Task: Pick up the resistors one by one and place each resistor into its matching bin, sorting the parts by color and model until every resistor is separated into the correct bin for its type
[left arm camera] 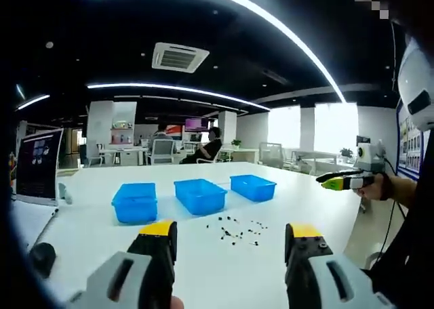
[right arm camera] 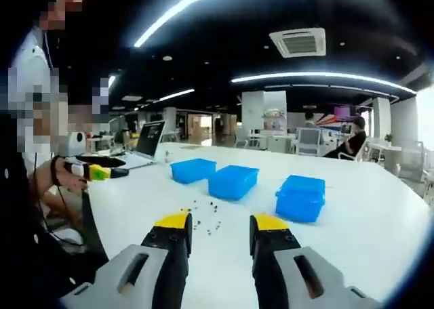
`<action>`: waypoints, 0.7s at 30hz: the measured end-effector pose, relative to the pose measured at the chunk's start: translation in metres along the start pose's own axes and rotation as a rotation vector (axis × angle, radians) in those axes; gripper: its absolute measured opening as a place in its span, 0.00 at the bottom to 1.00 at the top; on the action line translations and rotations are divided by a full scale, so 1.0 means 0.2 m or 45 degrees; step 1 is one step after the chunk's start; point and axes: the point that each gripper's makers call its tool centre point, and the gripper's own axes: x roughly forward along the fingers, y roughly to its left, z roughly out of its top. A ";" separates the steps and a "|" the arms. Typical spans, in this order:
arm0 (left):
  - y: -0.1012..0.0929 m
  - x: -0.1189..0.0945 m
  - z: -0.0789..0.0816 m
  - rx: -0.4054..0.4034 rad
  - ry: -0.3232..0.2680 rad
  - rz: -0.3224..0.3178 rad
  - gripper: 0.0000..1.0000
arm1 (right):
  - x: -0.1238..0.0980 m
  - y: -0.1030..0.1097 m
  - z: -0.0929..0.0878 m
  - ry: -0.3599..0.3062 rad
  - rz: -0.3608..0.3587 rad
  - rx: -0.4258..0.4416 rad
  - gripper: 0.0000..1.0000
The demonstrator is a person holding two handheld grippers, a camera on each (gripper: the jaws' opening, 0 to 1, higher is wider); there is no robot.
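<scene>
Open-plan office: dark ceiling with curved light strips and a vent, desks, chairs and seated people far behind.

Tabletop [left arm camera: 102, 221]: white, broad, rounded edge; carries everything listed below.

Laptop [left arm camera: 37, 167]: open, screen lit, at one end of the tabletop, well apart from the parts.

Three bins, blue, open-topped, set in a loose row beyond the parts: first bin [left arm camera: 134, 202], middle bin [left arm camera: 199, 195], third bin [left arm camera: 252, 187]. Contents not readable from this angle.

Left tool [left arm camera: 230, 231]: grey body, yellow-capped black jaws, spread wide, holding nothing, raised above the near edge of the tabletop with the parts between and beyond the jaw tips.

Right tool [right arm camera: 220, 222]: same build, jaws wide apart, holding nothing, poised above the tabletop and aimed toward the parts and bins.

Resistors [left arm camera: 237, 231]: small dark pieces scattered loose on the bare tabletop, near the bins on their near side, not touching them; seen also in the right gripper view [right arm camera: 207, 217]. Colour and model too small to tell.

Handling, as judgement: very light, stiff small bodies, probably with thin leads that bend easily; prone to skid or flick away on the smooth surface. Best taken one at a time, across the body, jaws narrowed first, closing gently.
</scene>
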 end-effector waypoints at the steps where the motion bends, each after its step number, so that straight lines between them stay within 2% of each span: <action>1: 0.00 -0.01 0.00 0.002 0.003 0.007 0.65 | 0.02 0.00 0.01 0.028 0.021 -0.015 0.35; 6: 0.03 -0.04 -0.03 0.006 0.022 0.044 0.65 | 0.18 0.02 0.09 0.089 0.154 -0.013 0.34; 9: 0.05 -0.07 -0.05 0.000 0.024 0.069 0.65 | 0.31 0.04 0.10 0.153 0.223 -0.080 0.32; 10: 0.05 -0.08 -0.05 0.000 0.024 0.076 0.65 | 0.35 0.04 0.09 0.196 0.235 -0.106 0.32; 13: 0.06 -0.10 -0.07 0.003 0.030 0.090 0.65 | 0.47 0.10 0.05 0.304 0.347 -0.141 0.32; 18: 0.07 -0.13 -0.10 0.001 0.043 0.102 0.65 | 0.67 0.14 -0.04 0.498 0.426 -0.202 0.30; 21: 0.08 -0.15 -0.11 0.002 0.051 0.106 0.65 | 0.77 0.17 -0.07 0.554 0.464 -0.227 0.29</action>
